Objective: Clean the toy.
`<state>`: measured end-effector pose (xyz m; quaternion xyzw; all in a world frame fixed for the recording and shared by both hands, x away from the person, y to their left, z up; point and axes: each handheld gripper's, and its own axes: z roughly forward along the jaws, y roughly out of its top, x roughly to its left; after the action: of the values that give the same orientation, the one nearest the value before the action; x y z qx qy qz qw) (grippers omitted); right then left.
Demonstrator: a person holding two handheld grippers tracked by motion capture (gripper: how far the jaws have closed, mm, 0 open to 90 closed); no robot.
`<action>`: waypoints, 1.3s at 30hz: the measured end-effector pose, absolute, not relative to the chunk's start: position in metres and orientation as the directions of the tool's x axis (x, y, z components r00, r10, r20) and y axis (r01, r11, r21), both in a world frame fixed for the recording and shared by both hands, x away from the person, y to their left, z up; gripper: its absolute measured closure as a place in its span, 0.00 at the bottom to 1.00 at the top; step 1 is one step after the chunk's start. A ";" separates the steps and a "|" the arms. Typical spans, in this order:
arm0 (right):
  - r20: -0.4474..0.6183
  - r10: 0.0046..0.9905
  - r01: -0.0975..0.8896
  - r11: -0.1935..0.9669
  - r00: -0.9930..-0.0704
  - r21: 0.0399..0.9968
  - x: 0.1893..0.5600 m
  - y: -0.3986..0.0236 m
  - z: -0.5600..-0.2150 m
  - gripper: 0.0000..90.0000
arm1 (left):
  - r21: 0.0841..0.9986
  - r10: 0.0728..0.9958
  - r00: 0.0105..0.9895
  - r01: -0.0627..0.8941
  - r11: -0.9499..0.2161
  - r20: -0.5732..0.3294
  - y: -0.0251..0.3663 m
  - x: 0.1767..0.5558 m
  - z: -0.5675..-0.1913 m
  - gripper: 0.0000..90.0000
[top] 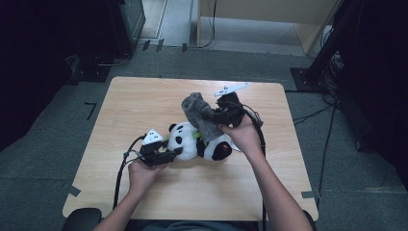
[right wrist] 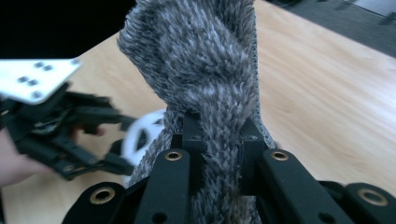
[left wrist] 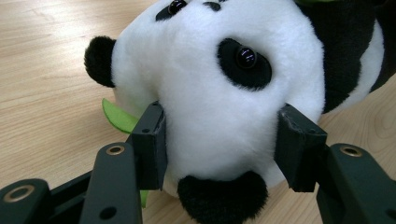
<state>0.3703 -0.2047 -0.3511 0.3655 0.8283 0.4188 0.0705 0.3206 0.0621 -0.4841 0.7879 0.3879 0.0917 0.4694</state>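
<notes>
The table is pale wood with rounded corners, bare along its near and left edges, giving free room there. Near its middle lies a plush panda, soft white and black fur, with a green felt leaf under its head. Over the panda hangs a grey cloth, shaggy and twisted into a rope. The right gripper has its jaws nearly closed, pinching the cloth. The left gripper has its jaws half open, their pads pressing both sides of the panda's head.
</notes>
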 end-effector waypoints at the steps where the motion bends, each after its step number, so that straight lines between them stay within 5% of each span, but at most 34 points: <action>1: 0.190 0.655 0.543 0.391 -0.731 0.743 0.367 -0.200 -0.353 0.89 | 0.811 0.697 0.682 0.525 -0.258 -0.220 0.062 0.321 -0.484 0.49; 17: 0.155 0.575 0.522 0.555 -0.803 0.648 0.333 -0.147 -0.407 0.89 | 0.807 0.702 0.677 0.531 -0.258 -0.221 0.062 0.321 -0.483 0.49; 39: 0.142 0.595 0.524 0.539 -0.791 0.659 0.320 -0.204 -0.412 0.89 | 0.809 0.699 0.689 0.513 -0.286 -0.190 0.060 0.320 -0.484 0.52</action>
<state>0.3200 -0.2044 -0.4124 0.3196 0.8758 0.3583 0.0495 0.3204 0.0597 -0.4840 0.7955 0.3810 0.1011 0.4603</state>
